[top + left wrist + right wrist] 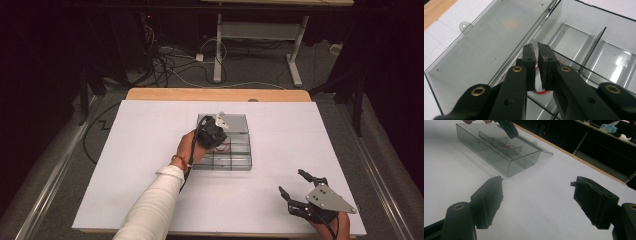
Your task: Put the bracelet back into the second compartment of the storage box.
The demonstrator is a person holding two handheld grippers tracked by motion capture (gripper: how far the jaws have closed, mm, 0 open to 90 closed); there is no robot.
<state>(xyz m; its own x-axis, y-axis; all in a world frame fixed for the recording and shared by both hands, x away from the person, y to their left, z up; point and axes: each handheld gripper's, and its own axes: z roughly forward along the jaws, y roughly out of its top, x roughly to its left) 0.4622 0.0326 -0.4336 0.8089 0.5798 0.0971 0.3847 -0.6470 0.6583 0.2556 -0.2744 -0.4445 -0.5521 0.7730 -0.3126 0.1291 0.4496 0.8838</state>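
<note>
The clear compartment box lies open mid-worktop. The left hand-held gripper, jaws nearly closed, is over a compartment holding a red loop. The right hand-held gripper rests open, well apart.

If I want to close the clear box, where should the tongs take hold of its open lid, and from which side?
Probably at the small tab on the free edge of the lid, coming from the far side, away from the hinge. The lid lies flat and open on the table behind the box, so the tab is the only part that sticks out.
</note>
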